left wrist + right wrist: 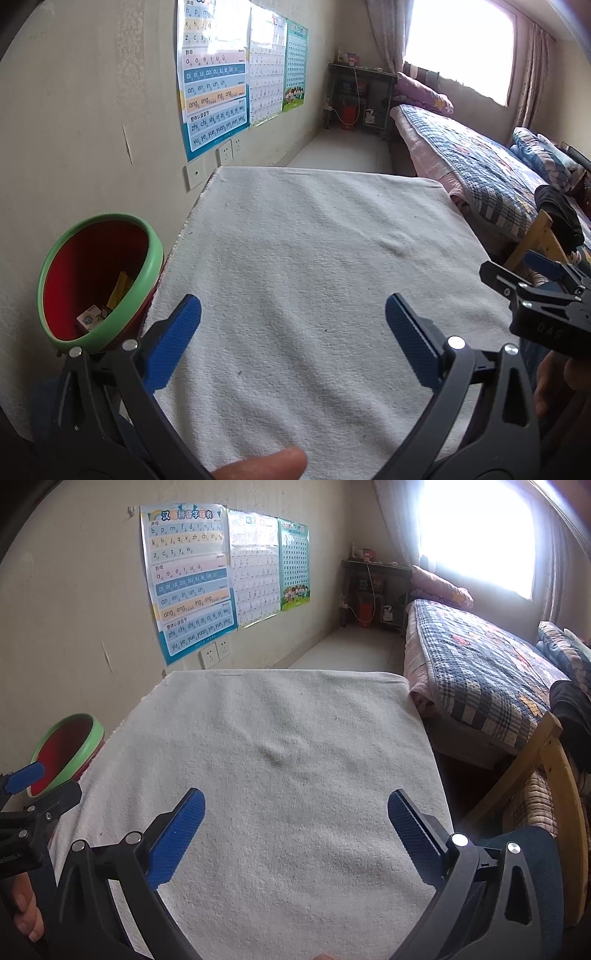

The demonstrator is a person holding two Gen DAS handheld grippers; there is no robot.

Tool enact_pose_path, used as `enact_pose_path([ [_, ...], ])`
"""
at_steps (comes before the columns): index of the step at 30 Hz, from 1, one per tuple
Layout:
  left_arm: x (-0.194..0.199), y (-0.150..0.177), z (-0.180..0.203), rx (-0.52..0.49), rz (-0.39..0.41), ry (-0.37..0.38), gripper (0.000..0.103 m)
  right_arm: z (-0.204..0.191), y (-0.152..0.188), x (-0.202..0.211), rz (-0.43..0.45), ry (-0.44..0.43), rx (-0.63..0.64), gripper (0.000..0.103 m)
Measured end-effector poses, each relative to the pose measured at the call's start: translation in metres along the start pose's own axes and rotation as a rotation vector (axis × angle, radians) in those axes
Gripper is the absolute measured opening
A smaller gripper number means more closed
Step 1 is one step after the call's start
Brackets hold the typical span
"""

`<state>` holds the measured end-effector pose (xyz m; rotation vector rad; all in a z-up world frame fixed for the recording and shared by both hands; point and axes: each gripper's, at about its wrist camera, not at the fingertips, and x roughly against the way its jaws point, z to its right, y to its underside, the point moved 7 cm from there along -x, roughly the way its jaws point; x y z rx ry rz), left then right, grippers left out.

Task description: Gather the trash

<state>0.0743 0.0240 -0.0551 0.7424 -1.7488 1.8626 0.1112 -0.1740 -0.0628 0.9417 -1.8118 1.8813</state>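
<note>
Grippers, left [293,332] and right [295,827], spread wide and empty above white cloth [314,258]; wrappers [107,306] lie in green-rimmed bin [147,266].

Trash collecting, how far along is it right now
Looks nearly or fully done. The red bin with the green rim, beside the table, already holds a yellow wrapper and a small white packet. Nothing is in hand: the left gripper and right gripper are both open and empty. No trash shows on the white cloth, so little seems left.
</note>
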Motion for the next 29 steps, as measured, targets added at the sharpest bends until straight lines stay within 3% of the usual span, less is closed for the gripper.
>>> enact_pose_path([
  [20,0.0044,-0.0016,0.0038,-0.004,0.027,0.01,0.098,-0.0003,0.0026,-0.0033,-0.012,-0.002,0.006,0.096],
  [29,-0.0008,-0.0005,0.0055,-0.012,0.001,-0.002,0.098,0.0001,0.0045,-0.0054,-0.017,0.0,0.003,0.096],
])
